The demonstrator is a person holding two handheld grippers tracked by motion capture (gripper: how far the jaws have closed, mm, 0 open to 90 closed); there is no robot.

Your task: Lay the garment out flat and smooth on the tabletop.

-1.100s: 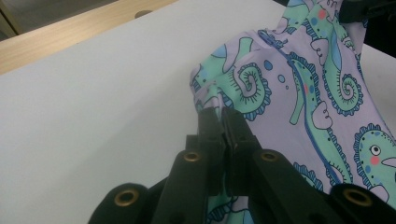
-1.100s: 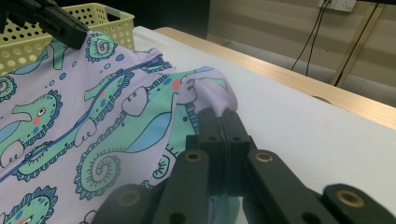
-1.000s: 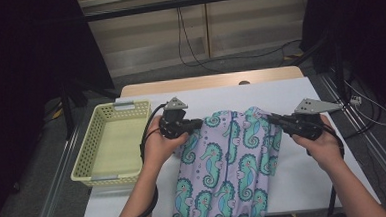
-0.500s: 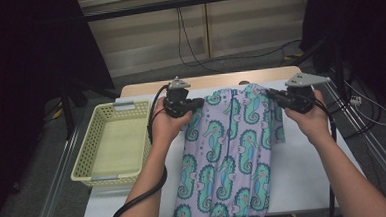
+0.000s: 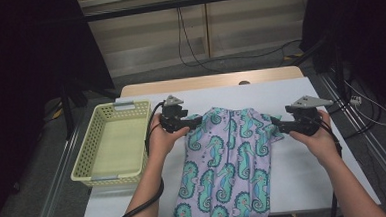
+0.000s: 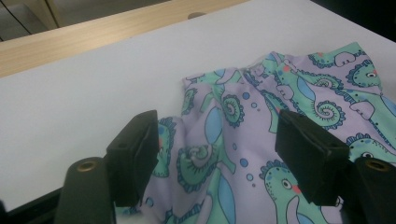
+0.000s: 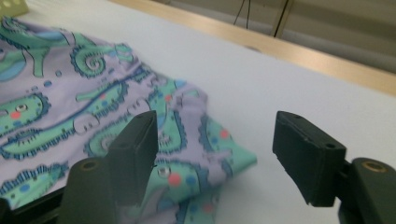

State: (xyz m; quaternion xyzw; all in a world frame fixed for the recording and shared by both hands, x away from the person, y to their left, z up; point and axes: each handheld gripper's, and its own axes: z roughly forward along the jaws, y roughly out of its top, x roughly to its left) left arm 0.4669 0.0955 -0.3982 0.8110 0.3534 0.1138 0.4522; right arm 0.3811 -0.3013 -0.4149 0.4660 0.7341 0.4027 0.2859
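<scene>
Both grippers have just let go: half a second ago they held the top corners of the seahorse cloth (image 5: 229, 161) up toward the far edge, and now the left gripper (image 5: 194, 122) and right gripper (image 5: 276, 127) stand with jaws spread, the fabric lying slack between and under them. I judge the spreading step done. The cloth lies flat on the white table (image 5: 290, 91), just right of the yellow basket (image 5: 113, 142), its long axis running from the far side toward the person, gathered end pointing away.
</scene>
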